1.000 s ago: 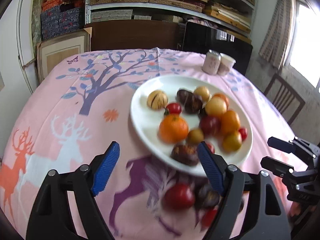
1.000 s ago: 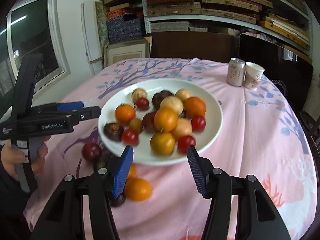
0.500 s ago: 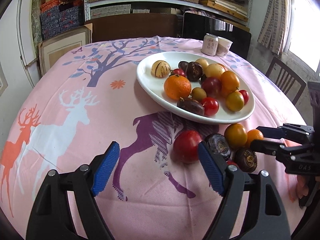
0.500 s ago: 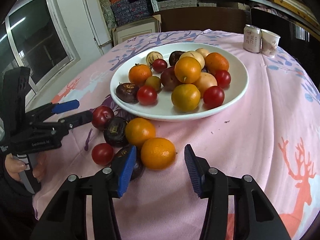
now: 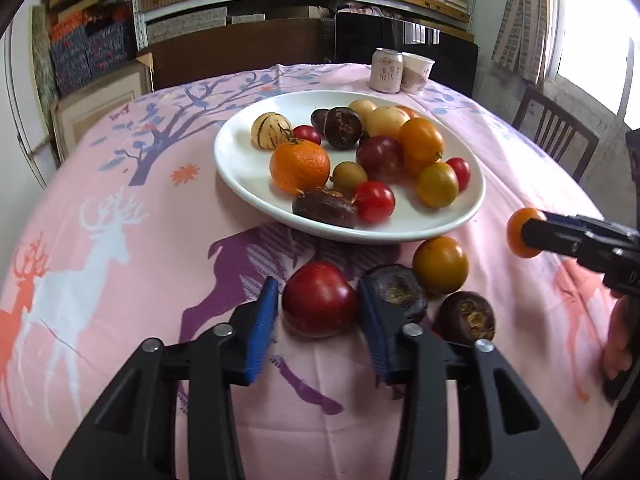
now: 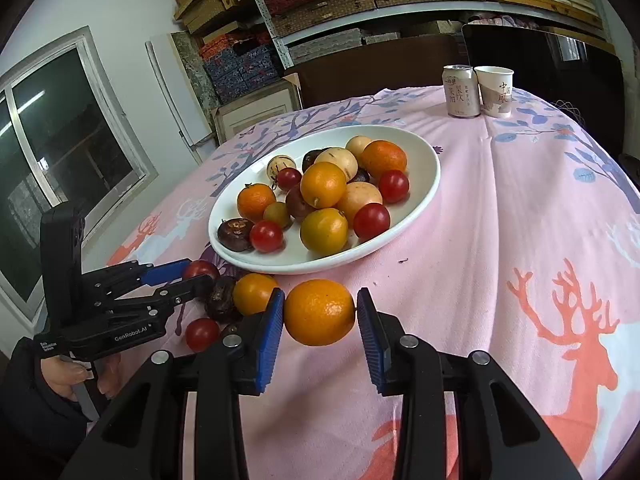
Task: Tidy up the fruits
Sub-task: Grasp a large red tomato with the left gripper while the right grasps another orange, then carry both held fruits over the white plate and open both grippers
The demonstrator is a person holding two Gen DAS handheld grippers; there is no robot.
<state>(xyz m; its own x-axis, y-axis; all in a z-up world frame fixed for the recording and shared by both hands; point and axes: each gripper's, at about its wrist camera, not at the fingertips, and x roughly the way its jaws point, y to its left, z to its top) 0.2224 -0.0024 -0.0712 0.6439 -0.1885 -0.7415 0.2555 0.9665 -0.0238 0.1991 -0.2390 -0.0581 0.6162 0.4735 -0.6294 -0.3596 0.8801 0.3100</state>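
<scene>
A white plate [image 5: 240, 160] [image 6: 424, 184] holds several oranges, tomatoes and dark fruits. Loose fruits lie on the pink cloth in front of it. My left gripper [image 5: 318, 312] is closed around a dark red tomato [image 5: 320, 300], its blue pads touching both sides. My right gripper [image 6: 320, 316] is closed on an orange [image 6: 319, 312], pads touching both sides; the orange also shows in the left wrist view [image 5: 518, 232]. Beside the tomato lie a dark purple fruit [image 5: 396, 288], another dark fruit [image 5: 466, 316] and a yellow-orange fruit [image 5: 440, 266].
A drink can [image 5: 386, 70] and a paper cup [image 5: 416, 72] stand at the table's far edge. A small red tomato [image 6: 202, 334] lies near the front left. A wooden chair [image 5: 556, 136] stands at the right. Shelves fill the back wall.
Both grippers moved forward and down to the loose fruits and narrowed. The left one closed around the dark red tomato, the right one around the orange.
</scene>
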